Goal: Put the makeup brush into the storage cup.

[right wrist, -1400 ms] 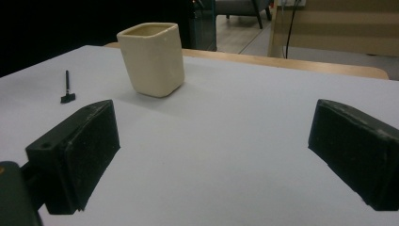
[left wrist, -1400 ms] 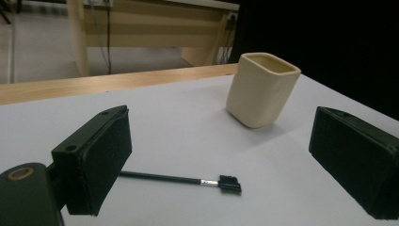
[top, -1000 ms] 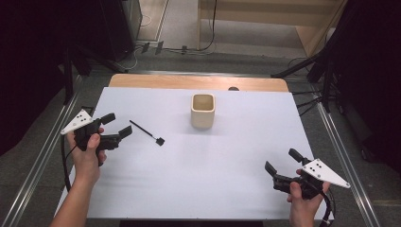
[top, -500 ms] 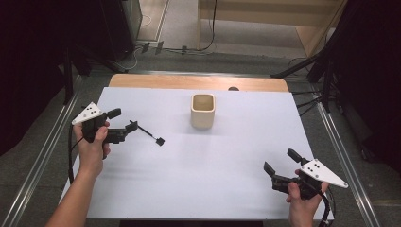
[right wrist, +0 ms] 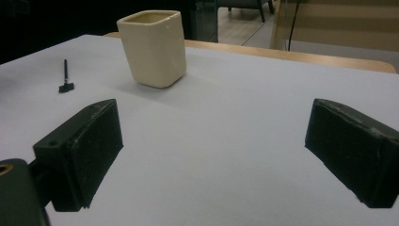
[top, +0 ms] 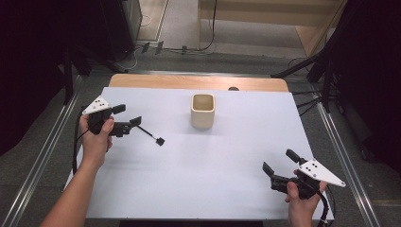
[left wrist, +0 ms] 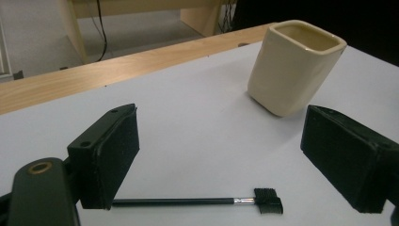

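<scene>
The high view looks forward and down over the whole white table [top: 198, 179]. Each gripper view sits low and close above the tabletop, looking between its own jaws. All three share the cream square cup [top: 203, 110] [left wrist: 294, 66] [right wrist: 152, 47], toward 12 o'clock.

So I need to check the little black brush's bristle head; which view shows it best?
The left gripper view: the brush lies close, bristles sharp. In the high view it's small; in the right gripper view, distant.

Glossy ceramic cup [left wrist: 294, 66], matt white table [top: 213, 179]
</scene>
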### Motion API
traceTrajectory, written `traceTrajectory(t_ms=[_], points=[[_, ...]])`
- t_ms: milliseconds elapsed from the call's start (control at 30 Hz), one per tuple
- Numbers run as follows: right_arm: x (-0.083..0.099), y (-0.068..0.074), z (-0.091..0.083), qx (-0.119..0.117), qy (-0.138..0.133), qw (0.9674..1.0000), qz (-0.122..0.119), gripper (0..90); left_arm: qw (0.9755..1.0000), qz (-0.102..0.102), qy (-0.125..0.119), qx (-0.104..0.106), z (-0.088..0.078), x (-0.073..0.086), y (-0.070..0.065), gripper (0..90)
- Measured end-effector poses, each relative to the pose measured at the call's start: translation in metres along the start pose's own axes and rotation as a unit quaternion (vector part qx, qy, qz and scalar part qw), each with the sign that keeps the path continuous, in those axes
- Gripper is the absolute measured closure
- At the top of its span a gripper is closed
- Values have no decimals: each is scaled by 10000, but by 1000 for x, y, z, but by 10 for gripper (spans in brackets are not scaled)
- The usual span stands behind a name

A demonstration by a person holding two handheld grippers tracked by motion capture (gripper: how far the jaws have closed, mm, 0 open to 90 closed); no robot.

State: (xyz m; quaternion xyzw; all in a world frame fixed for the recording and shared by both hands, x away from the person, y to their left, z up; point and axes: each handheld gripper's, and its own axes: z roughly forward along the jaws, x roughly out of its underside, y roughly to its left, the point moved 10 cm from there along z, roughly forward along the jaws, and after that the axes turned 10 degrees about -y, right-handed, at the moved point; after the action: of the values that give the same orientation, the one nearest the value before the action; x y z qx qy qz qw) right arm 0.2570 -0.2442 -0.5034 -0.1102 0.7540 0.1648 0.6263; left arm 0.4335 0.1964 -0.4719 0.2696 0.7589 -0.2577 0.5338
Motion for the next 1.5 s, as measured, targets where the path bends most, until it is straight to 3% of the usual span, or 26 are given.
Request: traceTrajectory(t_ms=[200, 300, 400, 467, 667, 800, 933, 1067, 1267, 1300, 1400, 1433, 1500], points=[[1, 0, 1, -19, 27, 10000, 30, 51, 9995, 56, 314, 47, 9, 4, 3, 137], [1, 1, 1, -16, 32, 10000, 26, 52, 9981, 212, 568, 74, 14, 8, 2, 139], [2, 1, 1, -27, 42, 10000, -12, 52, 9957, 391, 830, 86, 19, 14, 2, 139], [3, 0, 2, -28, 63, 10000, 29, 52, 9943, 406, 983, 108, 22, 17, 4, 144], [4, 0, 3, -32, 81, 10000, 16, 53, 9864, 573, 1535, 154, 29, 26, 8, 182], [6, 2, 3, -58, 117, 9999, -5, 53, 9746, 903, 2038, 223, 32, 35, 7, 225], [6, 2, 5, -62, 133, 9999, -2, 53, 9603, 1182, 2507, 318, 36, 43, 7, 296], [6, 2, 4, -70, 137, 9999, -11, 53, 9516, 1289, 2764, 382, 41, 48, 7, 306], [7, 2, 5, -79, 154, 9998, 7, 54, 9292, 1585, 3293, 547, 45, 57, 5, 328], [8, 2, 5, -80, 164, 9998, 2, 54, 9235, 1696, 3391, 580, 45, 57, 6, 328], [9, 3, 5, -91, 182, 9998, 4, 54, 9150, 1799, 3558, 614, 46, 59, 8, 330], [9, 3, 5, -99, 190, 9998, 10, 54, 9106, 1850, 3643, 629, 46, 59, 9, 331], [9, 3, 6, -110, 196, 9997, 13, 54, 9043, 1930, 3749, 665, 47, 61, 9, 336]])
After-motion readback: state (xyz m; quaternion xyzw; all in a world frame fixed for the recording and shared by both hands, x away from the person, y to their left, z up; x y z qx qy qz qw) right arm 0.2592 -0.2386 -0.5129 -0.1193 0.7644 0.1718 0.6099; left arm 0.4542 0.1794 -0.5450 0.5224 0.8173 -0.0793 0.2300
